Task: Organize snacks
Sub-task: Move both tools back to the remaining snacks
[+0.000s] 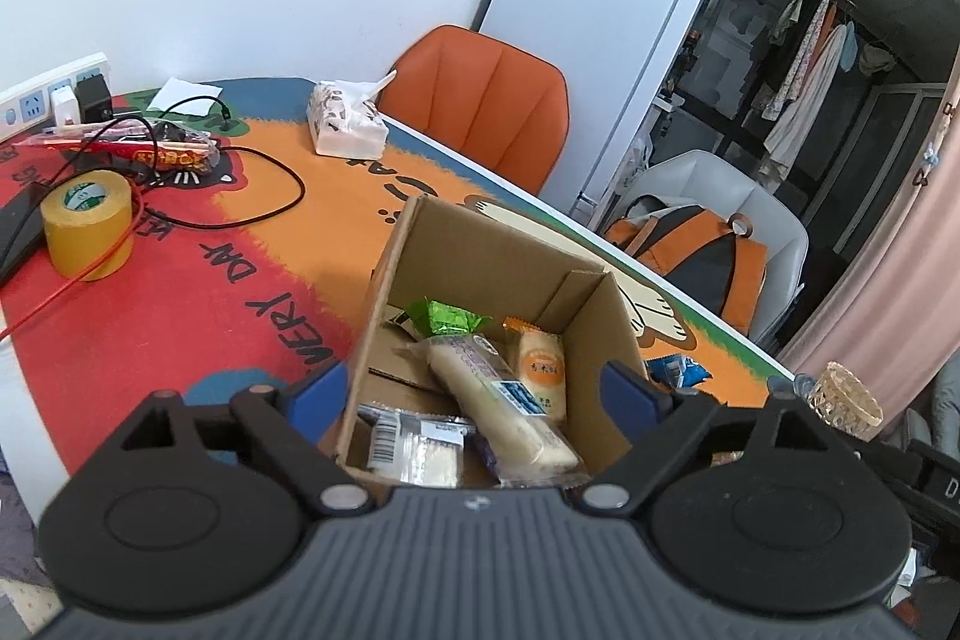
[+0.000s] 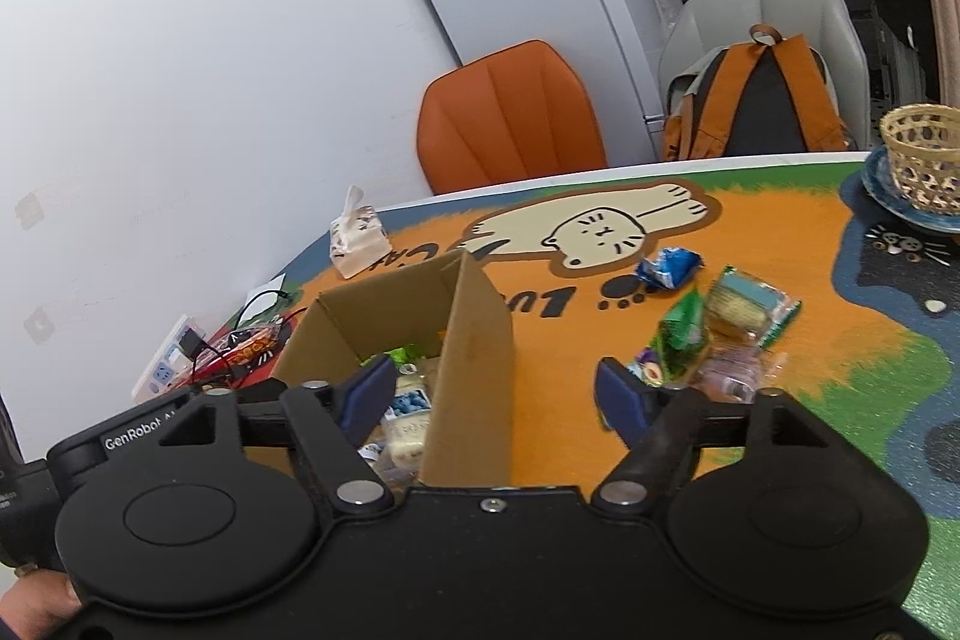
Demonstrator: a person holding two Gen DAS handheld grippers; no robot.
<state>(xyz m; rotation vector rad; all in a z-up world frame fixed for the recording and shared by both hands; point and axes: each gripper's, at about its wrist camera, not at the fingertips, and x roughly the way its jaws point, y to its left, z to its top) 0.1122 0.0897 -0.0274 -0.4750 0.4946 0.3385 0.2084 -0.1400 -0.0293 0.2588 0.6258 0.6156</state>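
Observation:
An open cardboard box (image 1: 480,250) stands on the colourful table mat and holds several snack packets: a long cream one (image 1: 498,394), an orange one (image 1: 540,370), a green one (image 1: 450,317) and a clear one with a barcode (image 1: 414,442). My left gripper (image 1: 477,389) is open, its blue pads on either side of the box's near end. My right gripper (image 2: 497,397) is open too, straddling the box's right wall (image 2: 474,358). Right of the box lie loose snacks: a blue packet (image 2: 669,268), a green-edged cracker pack (image 2: 750,307), a green packet (image 2: 681,328) and purple ones (image 2: 729,370).
A roll of yellow tape (image 1: 87,226), black and red cables (image 1: 240,214), a power strip (image 1: 54,97) and a tissue pack (image 1: 345,121) sit at the table's left. A wicker basket (image 2: 921,154) stands far right. An orange chair (image 1: 480,100) and a backpack (image 2: 762,100) are behind.

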